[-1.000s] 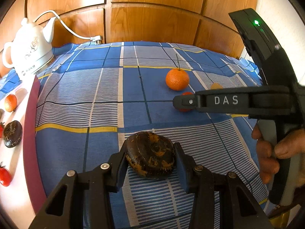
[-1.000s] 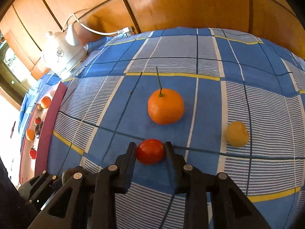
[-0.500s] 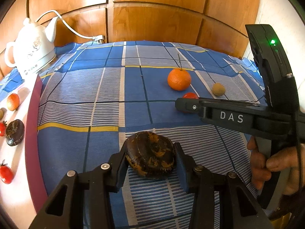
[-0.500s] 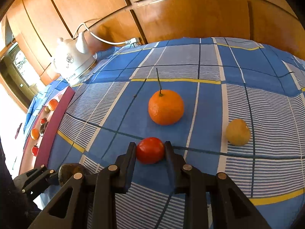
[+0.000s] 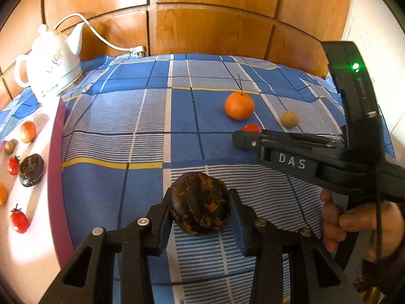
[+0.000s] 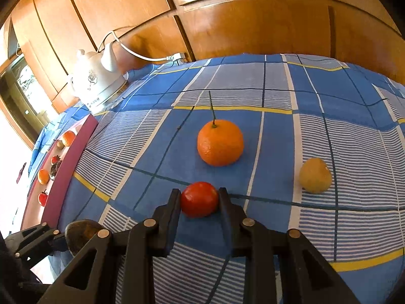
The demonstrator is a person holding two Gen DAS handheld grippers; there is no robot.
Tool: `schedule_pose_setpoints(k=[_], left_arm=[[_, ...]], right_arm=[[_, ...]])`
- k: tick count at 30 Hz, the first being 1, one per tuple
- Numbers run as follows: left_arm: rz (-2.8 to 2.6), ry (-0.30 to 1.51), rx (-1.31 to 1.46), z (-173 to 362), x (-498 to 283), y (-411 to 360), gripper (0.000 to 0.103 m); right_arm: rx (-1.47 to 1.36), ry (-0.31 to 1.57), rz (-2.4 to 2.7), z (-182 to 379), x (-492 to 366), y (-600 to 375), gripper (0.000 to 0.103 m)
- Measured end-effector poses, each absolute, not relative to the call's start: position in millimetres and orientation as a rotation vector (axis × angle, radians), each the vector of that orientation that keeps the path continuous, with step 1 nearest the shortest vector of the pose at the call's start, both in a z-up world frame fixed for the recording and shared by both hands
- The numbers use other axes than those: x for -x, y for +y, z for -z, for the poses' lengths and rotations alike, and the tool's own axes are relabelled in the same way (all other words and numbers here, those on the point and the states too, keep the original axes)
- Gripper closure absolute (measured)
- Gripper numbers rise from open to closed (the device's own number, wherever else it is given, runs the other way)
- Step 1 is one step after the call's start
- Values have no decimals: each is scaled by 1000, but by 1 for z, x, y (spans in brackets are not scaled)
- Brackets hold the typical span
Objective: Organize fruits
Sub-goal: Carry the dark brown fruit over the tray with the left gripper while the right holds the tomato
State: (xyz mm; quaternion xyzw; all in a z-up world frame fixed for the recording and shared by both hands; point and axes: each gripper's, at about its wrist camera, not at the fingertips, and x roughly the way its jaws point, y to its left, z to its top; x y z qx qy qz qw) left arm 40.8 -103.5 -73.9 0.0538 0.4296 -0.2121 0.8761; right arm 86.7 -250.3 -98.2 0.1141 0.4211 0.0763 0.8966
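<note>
Left tongs [image 5: 200, 209]: fingers set wide, clamped on the dark brown fruit [image 5: 200, 202], a pad pressed to each of its 2 sides.
Dark brown fruit: between the left fingertips, over the striped part of the blue checked cloth [image 5: 126, 116].
Right tongs [image 6: 200, 198]: narrower gap, closed on the small red tomato [image 6: 199, 198], both pads touching it.
Small red tomato: between the right fingertips, low over the cloth; contact with the cloth cannot be told.
Orange [image 6: 220, 142]: just beyond the tomato, stem up, apart from the tongs.
Yellow-brown fruit [image 6: 315, 176]: right of the right tongs, untouched.
Tray [image 5: 57, 136]: left edge of the worktop, carrying tomatoes, oranges and 1 more dark fruit.
Kettle [image 5: 50, 60]: white, behind the tray.
</note>
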Motion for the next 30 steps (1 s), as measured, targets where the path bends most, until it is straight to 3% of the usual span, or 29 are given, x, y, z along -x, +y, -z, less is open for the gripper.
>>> schedule_pose_setpoints(k=[22,30], left_arm=[[422,820,-30,22,-24,-71,62],[348,793,96,-2,-31,-15,62]], right_arm=[[-134,874,-116,97,-87,-238,74],[-144,871,-121,97,-87,-239,74]])
